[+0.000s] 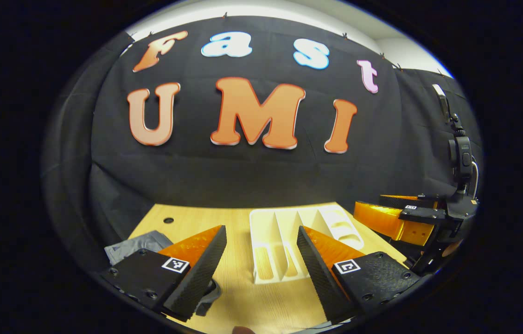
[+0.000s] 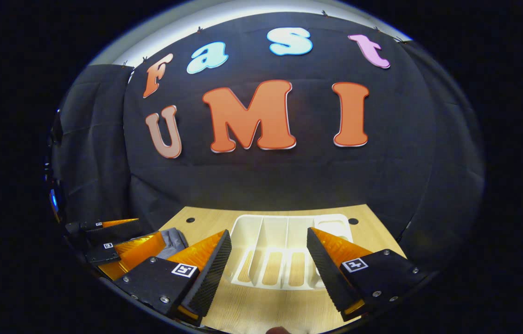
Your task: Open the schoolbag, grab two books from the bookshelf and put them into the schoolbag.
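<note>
Standing on the table (image 2: 252, 306), white bookshelf (image 2: 284, 250) compartments hold nothing.

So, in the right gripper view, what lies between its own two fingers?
In the right gripper view, the white bookshelf on the wooden table shows between the right gripper's open fingers; its visible slots hold no books.

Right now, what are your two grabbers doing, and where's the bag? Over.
Left gripper open, right gripper open, both holding nothing. Grey schoolbag on table's left, untouched. White bookshelf rack ahead, slots bare, no books seen. Nothing in the way.
</note>
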The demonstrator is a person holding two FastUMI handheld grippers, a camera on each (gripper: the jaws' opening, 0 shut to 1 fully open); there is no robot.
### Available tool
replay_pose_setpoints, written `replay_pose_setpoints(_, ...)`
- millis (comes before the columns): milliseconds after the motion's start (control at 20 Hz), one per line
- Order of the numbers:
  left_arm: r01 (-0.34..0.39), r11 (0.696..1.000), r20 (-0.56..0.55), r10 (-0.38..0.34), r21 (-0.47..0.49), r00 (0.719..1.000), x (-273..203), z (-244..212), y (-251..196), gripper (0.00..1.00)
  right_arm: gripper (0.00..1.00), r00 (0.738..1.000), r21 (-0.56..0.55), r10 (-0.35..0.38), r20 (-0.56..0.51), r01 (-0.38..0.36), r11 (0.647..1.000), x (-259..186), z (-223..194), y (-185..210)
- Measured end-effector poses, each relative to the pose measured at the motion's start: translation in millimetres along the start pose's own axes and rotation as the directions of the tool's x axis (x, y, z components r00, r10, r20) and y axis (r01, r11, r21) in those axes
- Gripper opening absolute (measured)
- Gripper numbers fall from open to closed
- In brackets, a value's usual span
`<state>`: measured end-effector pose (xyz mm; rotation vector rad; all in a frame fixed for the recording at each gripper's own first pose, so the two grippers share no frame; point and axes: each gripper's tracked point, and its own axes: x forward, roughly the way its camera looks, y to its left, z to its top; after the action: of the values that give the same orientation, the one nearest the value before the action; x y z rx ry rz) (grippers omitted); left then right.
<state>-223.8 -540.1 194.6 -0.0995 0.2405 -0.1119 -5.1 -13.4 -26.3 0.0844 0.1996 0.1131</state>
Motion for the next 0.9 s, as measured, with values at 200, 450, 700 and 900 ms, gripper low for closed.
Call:
replay_pose_setpoints(200,-0.026,0.999,0.129,0.031,-0.036,0.991,-30,25,-13,0.97,0.98,0.997,-0.012,-0.037,0.071,0.038,0.999,-11,14,-7)
replay_pose_setpoints(450,-0.047,0.997,0.285,0.064,-0.066,0.956,-10,31,11,0.97,0.98,0.989,0.0,-0.075,0.127,0.076,0.997,-19,12,5)
replay_pose_setpoints(700,-0.092,0.996,0.314,0.093,-0.017,0.945,-7,29,42,0.97,0.98,0.981,0.012,-0.106,0.163,0.105,0.994,-15,9,19)
replay_pose_setpoints(900,-0.06,0.996,0.25,0.075,-0.068,0.965,2,6,52,0.95,0.97,0.978,-0.008,-0.099,0.185,0.102,0.995,-14,2,37)
